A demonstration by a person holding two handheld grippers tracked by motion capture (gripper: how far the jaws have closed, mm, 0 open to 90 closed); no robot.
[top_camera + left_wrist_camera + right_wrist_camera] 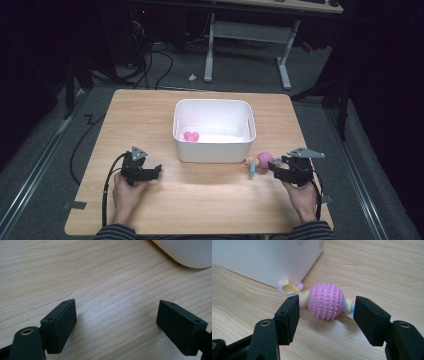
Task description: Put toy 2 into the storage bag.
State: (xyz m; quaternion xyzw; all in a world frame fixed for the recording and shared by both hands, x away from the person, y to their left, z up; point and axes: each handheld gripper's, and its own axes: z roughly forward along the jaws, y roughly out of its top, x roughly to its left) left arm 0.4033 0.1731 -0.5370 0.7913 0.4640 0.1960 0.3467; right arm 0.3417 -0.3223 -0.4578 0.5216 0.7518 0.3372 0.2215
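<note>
A pink knobbly ball on a knotted pastel rope (326, 300) lies on the wooden table (200, 195) just off the white bin's front right corner; the same toy (264, 160) appears in the high view. My right gripper (326, 312) is open, its jaws standing either side of the ball without touching it. My left gripper (150, 172) rests on the table left of the bin, open with bare wood between its jaws (116, 320). A pink heart-shaped object (191, 136) lies inside the white bin (214, 150).
The bin's white wall (262, 257) stands close behind the toy. Beyond the table is grey floor with cables and a white desk frame (247, 35). Bare tabletop lies in front of the bin between the two hands.
</note>
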